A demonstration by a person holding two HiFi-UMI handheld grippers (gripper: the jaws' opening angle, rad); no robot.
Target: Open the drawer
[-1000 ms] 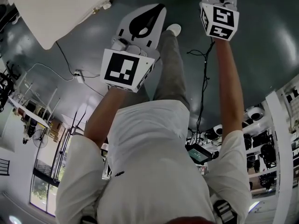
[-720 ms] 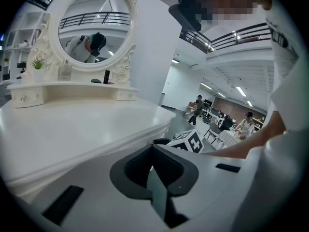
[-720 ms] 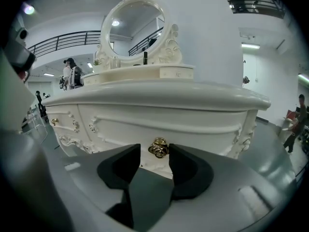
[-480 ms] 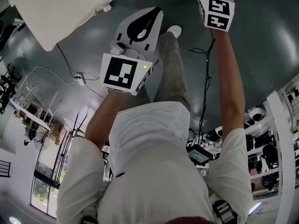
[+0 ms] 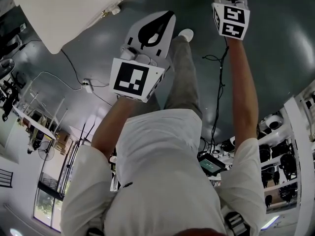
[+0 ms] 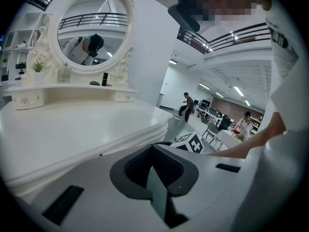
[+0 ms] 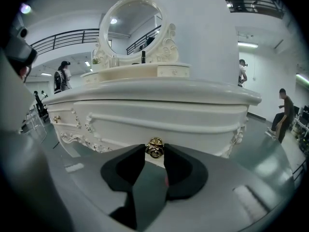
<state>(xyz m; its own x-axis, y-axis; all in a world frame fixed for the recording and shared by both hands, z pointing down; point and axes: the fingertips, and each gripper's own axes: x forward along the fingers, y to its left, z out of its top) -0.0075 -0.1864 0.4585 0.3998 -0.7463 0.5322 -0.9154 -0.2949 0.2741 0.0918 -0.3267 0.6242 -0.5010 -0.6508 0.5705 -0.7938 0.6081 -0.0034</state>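
Note:
A white dressing table [image 7: 159,117] with an oval mirror [image 7: 133,25] fills the right gripper view. Its drawer front carries a small gold knob [image 7: 155,148]. My right gripper [image 7: 155,150] has both black pads pressed on that knob. In the head view only the right gripper's marker cube [image 5: 230,19] and rear body show, at the top edge. My left gripper [image 6: 153,148] hangs beside the table's top [image 6: 72,129], jaws shut with nothing between them. The head view has the left gripper [image 5: 166,16] over the dark floor, right of the table's corner [image 5: 64,9].
Black cables [image 5: 216,82] and a power strip [image 5: 87,86] lie on the dark floor. Shelving with equipment [image 5: 290,146] stands at the right. Small bottles [image 6: 105,79] sit on the table's rear shelf. People [image 7: 285,112] stand far behind in the hall.
Both grippers keep nearly the same places in the head view. The view itself has shifted a little.

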